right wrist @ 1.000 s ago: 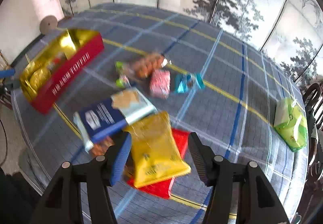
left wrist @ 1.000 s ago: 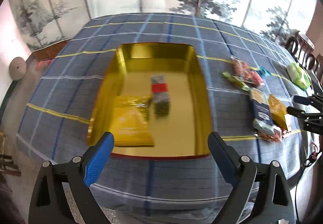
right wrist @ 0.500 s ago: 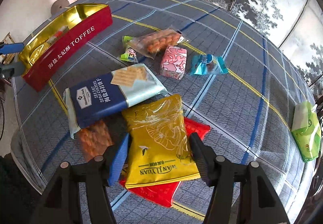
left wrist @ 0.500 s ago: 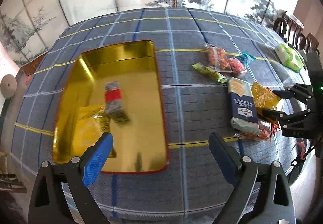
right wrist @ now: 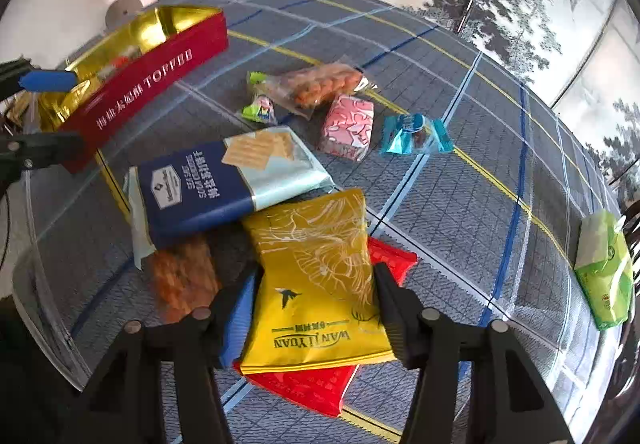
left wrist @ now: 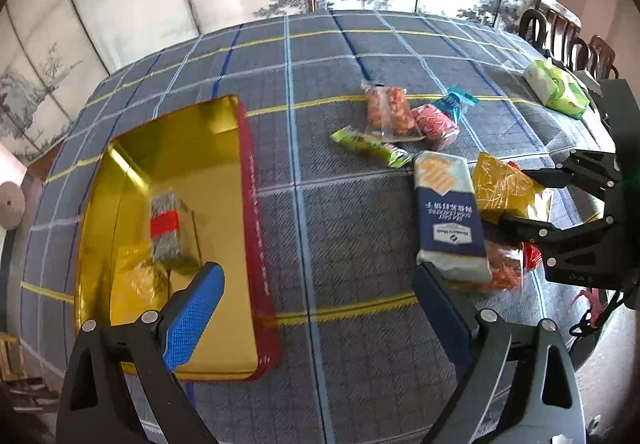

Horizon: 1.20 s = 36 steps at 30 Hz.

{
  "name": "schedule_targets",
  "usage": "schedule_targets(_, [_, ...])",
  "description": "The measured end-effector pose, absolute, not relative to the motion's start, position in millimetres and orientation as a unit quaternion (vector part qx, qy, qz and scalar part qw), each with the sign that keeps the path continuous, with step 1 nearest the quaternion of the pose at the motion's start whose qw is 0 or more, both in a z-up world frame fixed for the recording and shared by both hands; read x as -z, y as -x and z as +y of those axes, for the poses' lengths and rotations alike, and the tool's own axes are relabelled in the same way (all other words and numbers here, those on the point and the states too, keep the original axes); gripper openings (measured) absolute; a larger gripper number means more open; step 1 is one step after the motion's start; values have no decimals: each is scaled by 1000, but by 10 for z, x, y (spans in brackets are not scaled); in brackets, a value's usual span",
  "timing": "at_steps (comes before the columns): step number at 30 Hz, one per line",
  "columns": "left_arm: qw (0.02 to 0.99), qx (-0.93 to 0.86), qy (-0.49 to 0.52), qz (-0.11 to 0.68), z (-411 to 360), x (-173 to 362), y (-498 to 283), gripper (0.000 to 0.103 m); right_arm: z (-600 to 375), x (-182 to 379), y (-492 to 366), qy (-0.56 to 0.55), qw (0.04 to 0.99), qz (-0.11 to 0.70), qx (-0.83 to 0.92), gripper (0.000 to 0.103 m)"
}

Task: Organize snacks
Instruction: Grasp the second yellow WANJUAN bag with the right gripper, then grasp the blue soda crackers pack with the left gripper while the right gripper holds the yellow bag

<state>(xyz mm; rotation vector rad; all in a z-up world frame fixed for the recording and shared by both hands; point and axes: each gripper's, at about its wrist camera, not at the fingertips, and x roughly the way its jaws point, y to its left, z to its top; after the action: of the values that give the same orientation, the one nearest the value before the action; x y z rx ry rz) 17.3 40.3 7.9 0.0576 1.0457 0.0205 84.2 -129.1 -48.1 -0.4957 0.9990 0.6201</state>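
A red toffee tin [left wrist: 256, 244] with a gold inside [right wrist: 132, 39] holds a yellow packet [left wrist: 136, 284] and a grey-red packet [left wrist: 168, 228]. My left gripper [left wrist: 316, 300] is open and empty above the table, right of the tin. Loose snacks lie to its right: a blue cracker pack [left wrist: 448, 211] [right wrist: 216, 183], a yellow bag [right wrist: 316, 276] [left wrist: 500, 187] on a red packet [right wrist: 312, 384], an orange packet [right wrist: 180, 280]. My right gripper [right wrist: 312, 300] is open, its fingers either side of the yellow bag.
Farther back lie a clear bag of orange snacks [right wrist: 320, 87], a green bar [left wrist: 368, 143], a pink packet [right wrist: 348, 127] and a blue candy [right wrist: 412, 131]. A green tissue pack [right wrist: 604, 272] lies at the far right. Chairs [left wrist: 568, 39] stand behind the plaid table.
My left gripper has swung right, from over the tin toward the loose snacks. My right gripper has moved forward and down, so its fingers now straddle the yellow bag.
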Motion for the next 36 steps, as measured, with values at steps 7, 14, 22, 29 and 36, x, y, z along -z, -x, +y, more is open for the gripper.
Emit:
schedule_targets(7, [865,10,-33,500,271,-30,-266,94,-1581,331,-925,180,840,446,-251,57])
schedule_targets(14, [867,40,-38,495,91,-8,-371,94,-1888,317,-1208,151,880,426,-145,57])
schedule_targets(22, [862,70,-50,499,-85,80,-559,94,-2191,546,-1507,81,906,411,-52,57])
schedule_targets(29, [852,88,-51,513,-119,238,-717,94,-2202,657,-1589,68,905,418,-46,57])
schedule_targets(36, [837,97,-42,536,-164,414,-857,84,-2213,679,-1607,62,902,423,-53,58])
